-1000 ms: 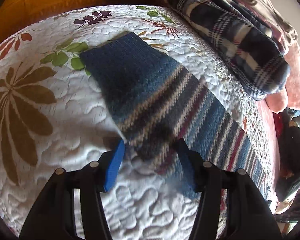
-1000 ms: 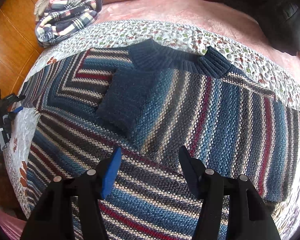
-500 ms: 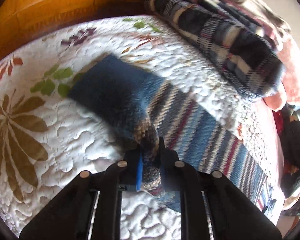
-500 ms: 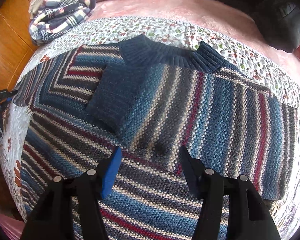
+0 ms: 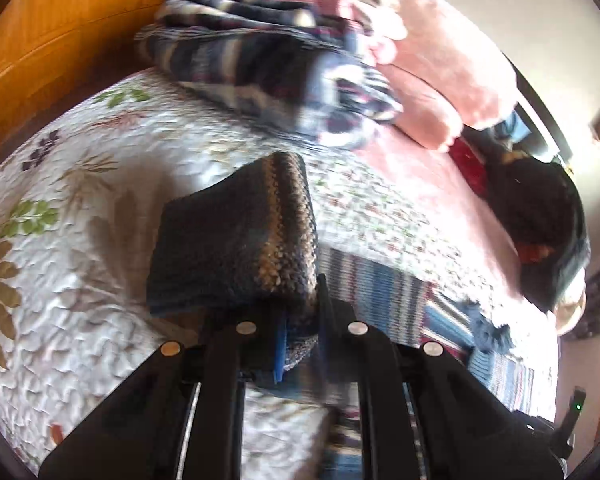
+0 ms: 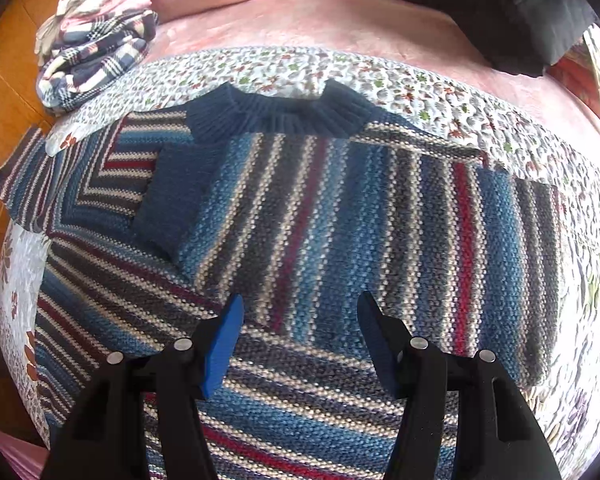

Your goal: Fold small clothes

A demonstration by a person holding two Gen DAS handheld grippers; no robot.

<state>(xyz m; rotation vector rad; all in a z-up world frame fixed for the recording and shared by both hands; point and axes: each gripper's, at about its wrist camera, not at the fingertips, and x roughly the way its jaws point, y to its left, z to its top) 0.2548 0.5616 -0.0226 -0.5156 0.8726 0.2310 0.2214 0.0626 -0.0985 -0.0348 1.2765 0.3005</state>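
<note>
Lifted now off the floral quilt (image 5: 80,280), the sleeve cuff (image 5: 236,248) rides in the left gripper (image 5: 300,344), whose jaws are pinched tight on the knit; a second ago that gripper was spread above the flat sleeve, and half a second ago it had just clamped. From the left wrist view the cuff stands up in front of the fingers, swung toward the striped sweater (image 6: 340,248), which lies spread on the quilt with its ribbed collar (image 6: 280,116) at the far side. One sleeve is already folded across the chest, its dark cuff (image 6: 172,200) resting on the stripes. Over the sweater's lower middle, the right gripper (image 6: 300,324) hangs spread, holding nothing.

Thick, soft and floppy, the knit should drape rather than slide; the ribbed cuff looks the firmest place to hold. No containers are in view, only a folded plaid garment (image 6: 96,64) piled beyond the quilt's far left corner.
</note>
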